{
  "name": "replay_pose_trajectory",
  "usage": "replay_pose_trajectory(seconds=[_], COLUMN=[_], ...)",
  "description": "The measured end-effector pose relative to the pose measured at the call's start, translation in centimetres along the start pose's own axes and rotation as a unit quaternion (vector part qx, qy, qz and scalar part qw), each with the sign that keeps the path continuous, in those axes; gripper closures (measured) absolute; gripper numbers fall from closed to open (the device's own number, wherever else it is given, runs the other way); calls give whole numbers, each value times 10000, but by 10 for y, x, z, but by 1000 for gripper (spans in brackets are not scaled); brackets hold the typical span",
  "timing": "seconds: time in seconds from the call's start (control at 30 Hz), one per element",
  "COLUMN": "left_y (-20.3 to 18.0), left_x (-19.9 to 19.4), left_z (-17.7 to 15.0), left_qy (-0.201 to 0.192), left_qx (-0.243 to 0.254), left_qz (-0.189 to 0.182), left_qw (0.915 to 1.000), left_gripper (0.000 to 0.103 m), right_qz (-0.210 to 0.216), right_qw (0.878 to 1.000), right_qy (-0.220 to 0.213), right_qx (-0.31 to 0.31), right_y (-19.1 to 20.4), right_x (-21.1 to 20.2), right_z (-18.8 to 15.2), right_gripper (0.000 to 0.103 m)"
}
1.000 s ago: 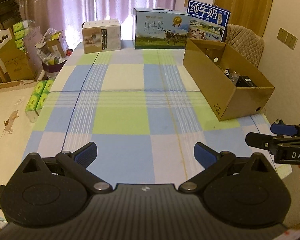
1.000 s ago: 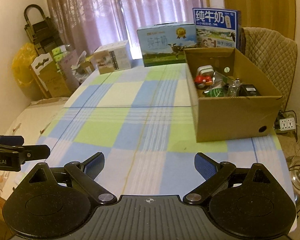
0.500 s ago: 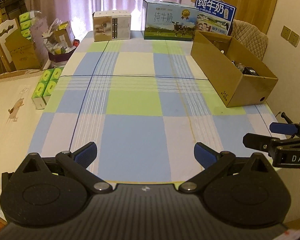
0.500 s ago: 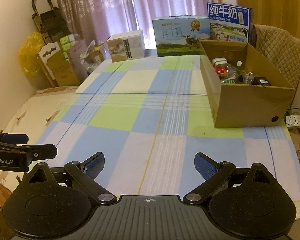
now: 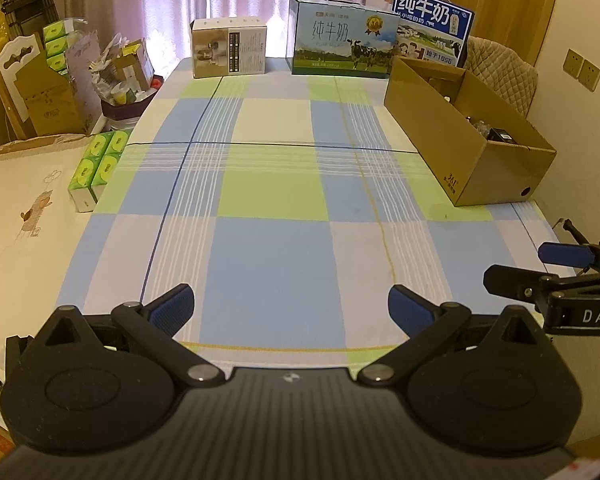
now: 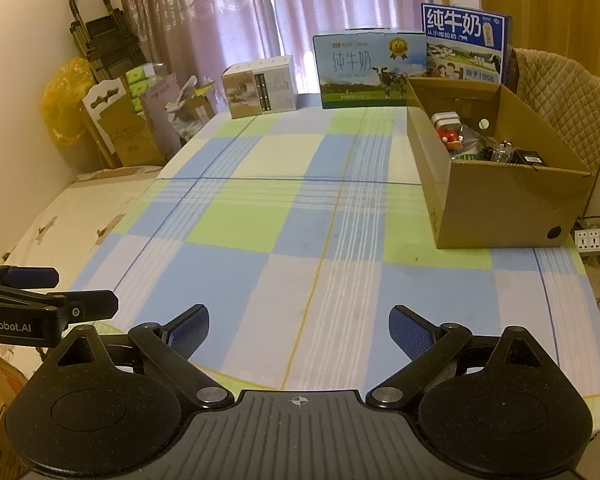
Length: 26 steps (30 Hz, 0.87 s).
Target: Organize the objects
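While both tools hang over the near edge of the table, nothing is in your grip, so here is how things lie:

Left gripper (image 5: 290, 306): you hold it with its fingers spread wide and empty above the checked cloth (image 5: 272, 236); it looks parked, not reaching.

Right gripper (image 6: 299, 330): fingers spread too, nothing between them, level with the left one and just beside it.

Cardboard box (image 6: 496, 196): it sits at the far right of the table, top open, probably so you can drop things straight in. It holds a red and white toy (image 6: 448, 130), a small black item (image 6: 530, 158) and other bits too small to tell.

Task's things: as far as I can judge they are all in that box already; the cloth between you and it is bare, so the sorting looks finished or nearly so.

Milk cartons (image 5: 342, 38): two stand along the far edge, out of the working space, both printed 纯牛奶; the blue one (image 6: 466, 50) also reads 1956.

White carton (image 5: 229, 48): beside them, its print too small to read.

Gripper writing: "DAS" on the right tool, "enRobot.AI" on the left.

Green packs (image 5: 96, 168): stacked off the table's left side.
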State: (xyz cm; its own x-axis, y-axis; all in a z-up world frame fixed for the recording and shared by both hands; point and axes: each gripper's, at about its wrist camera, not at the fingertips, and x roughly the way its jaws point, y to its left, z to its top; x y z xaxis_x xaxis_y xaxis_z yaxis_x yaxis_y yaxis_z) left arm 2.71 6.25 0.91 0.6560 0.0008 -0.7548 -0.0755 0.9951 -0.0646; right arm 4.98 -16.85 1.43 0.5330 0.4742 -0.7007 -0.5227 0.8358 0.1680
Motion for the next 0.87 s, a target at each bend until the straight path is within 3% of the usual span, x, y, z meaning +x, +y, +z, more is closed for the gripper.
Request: replay_pose_trajectory(seconds=[0.87], left_y=[-24], left_x=[17], left_z=[9], left_qy=[77], left_qx=[-1], left_qz=[42], left_qw=[10000], left_gripper=[1], right_qz=[65], right_qw=[10000], right_qy=[58], right_qx=[-17], right_y=[-29], right_x=[7], right_z=[7], right_gripper=[9])
